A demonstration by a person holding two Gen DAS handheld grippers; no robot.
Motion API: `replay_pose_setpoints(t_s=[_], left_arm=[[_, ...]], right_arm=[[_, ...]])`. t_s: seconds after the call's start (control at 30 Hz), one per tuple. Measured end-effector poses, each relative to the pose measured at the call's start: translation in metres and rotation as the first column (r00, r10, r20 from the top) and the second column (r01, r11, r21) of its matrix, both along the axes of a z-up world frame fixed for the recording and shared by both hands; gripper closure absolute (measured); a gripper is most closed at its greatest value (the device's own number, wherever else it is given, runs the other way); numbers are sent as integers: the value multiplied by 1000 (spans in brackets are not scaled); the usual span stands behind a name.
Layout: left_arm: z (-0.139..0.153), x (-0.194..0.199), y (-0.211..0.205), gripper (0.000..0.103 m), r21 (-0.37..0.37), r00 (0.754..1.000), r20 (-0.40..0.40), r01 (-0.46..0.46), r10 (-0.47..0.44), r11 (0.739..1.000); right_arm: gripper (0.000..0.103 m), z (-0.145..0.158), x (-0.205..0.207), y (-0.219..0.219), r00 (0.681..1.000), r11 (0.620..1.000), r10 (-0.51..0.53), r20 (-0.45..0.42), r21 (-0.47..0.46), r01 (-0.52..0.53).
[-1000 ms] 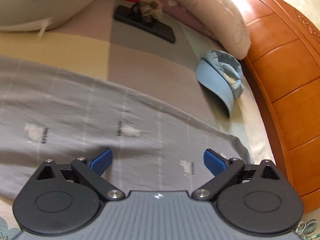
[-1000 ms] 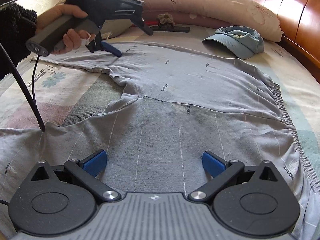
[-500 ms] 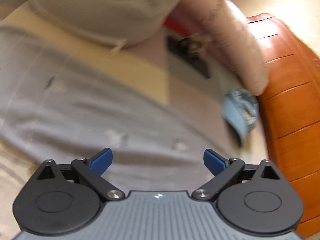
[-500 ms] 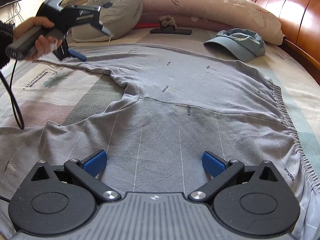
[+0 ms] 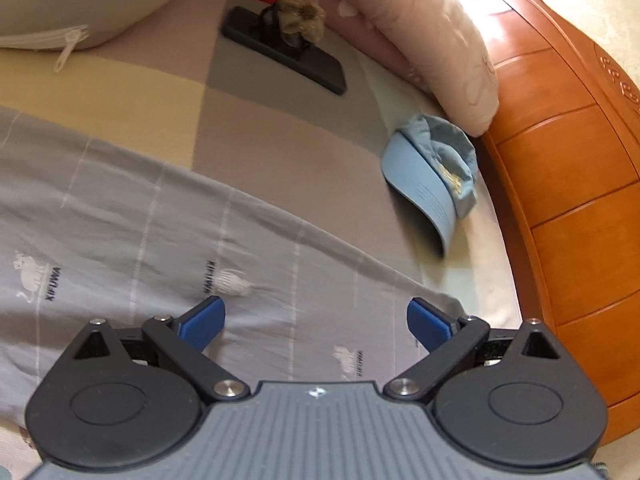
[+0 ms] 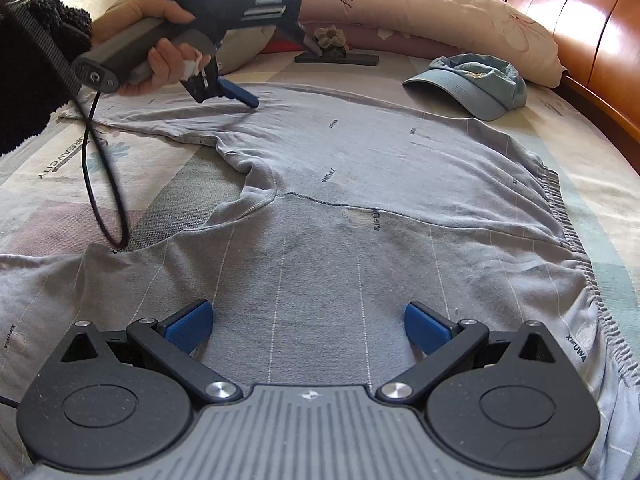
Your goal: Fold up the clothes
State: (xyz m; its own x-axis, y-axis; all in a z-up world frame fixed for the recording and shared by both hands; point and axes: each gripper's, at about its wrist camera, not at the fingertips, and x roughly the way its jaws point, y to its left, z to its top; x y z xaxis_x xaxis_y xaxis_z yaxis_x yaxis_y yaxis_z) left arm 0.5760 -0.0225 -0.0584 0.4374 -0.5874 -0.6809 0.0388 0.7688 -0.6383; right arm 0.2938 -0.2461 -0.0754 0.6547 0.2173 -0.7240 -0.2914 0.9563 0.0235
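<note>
A pair of grey striped trousers lies spread flat on the bed, legs running left and elastic waistband at the right. My right gripper hovers open over the near leg, its blue pads wide apart with only cloth below. A hand holds my left gripper above the far leg, one blue fingertip close to the fabric. In the left wrist view the left gripper is open above the grey trousers, close to the far edge.
A light blue cap lies beyond the trousers near the orange wooden headboard. A black phone with a flower charm and long pillows sit at the back. A black cable hangs from the left gripper.
The left gripper swung out to the left end of the far leg and has come back toward the middle of it, staying open. The right gripper has barely moved.
</note>
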Motion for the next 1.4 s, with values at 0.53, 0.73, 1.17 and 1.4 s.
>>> replay_pose_setpoints(t_s=[0.53,0.73,1.17,1.4], left_arm=[[-3,-35,138,6,136,965,67,-262,255,955],[11,-40,129,6,124,970,87,-237,228,963],[20,-62,78,6,297,991,115,-95,63,950],[58,-97,40,6,350,969,198,70,-147,934]], right_arm=[[0,2,2,0,1000,1000,-1,-19,-6,1],[0,2,2,2,1000,1000,-13,-19,-14,12],[0,0,-1,4,999,999,-38,-1,-16,38],[0,16,-10,5,1000,999,19,-17,-50,-20]])
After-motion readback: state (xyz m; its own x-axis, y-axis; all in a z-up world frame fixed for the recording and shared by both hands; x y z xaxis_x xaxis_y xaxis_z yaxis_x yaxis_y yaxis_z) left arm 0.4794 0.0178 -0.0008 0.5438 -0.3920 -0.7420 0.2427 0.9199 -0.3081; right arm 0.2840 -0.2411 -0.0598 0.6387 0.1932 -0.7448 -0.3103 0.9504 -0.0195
